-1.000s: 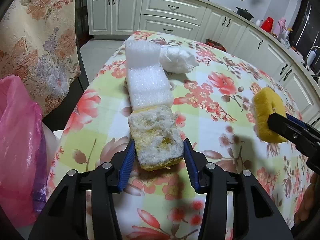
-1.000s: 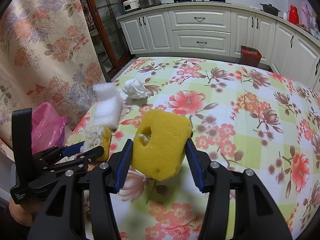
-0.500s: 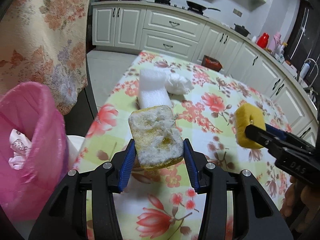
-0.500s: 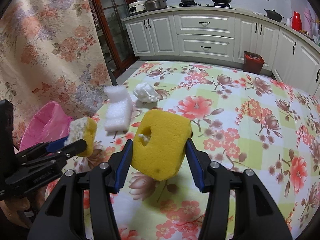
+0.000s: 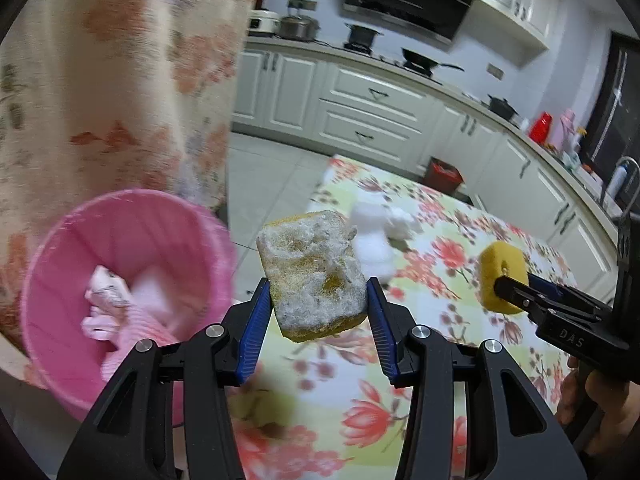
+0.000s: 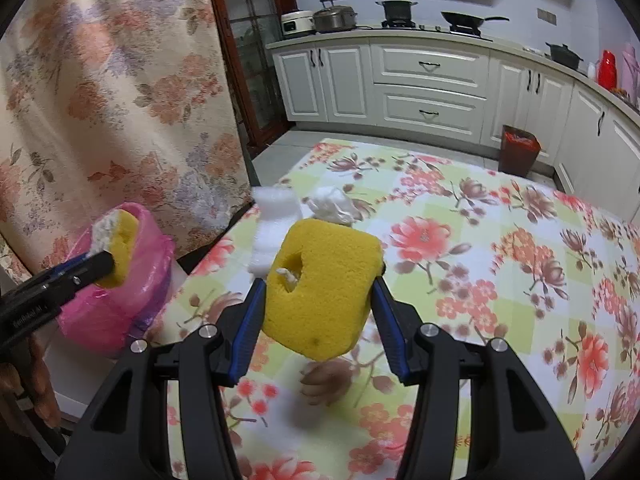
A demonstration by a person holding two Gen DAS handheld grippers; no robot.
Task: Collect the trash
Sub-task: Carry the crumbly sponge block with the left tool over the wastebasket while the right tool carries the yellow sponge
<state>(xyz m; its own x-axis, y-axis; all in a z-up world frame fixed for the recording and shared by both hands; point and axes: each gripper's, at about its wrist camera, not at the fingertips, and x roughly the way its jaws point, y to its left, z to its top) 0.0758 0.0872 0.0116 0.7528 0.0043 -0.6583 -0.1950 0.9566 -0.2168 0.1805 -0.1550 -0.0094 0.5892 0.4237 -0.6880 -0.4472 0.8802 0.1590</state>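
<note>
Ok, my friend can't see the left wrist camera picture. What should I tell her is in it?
The left gripper holds a worn yellow sponge in the air, next to a pink trash bin with crumpled trash inside. On the right, the right gripper holds another yellow sponge above the flowery tablecloth.

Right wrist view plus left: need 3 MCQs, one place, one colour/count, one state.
1. Where is the pink bin?
A on the table
B beside the table edge, lower than its top
C on the counter

2. How many white scraps lie on the floral tablecloth?
A none
B two
C five

3. The right gripper is
A open, empty
B shut on the yellow sponge
C out of view

Key: B, bin sits off the edge; B, foam strip and crumpled tissue; B, pads press the sponge's sides.
</note>
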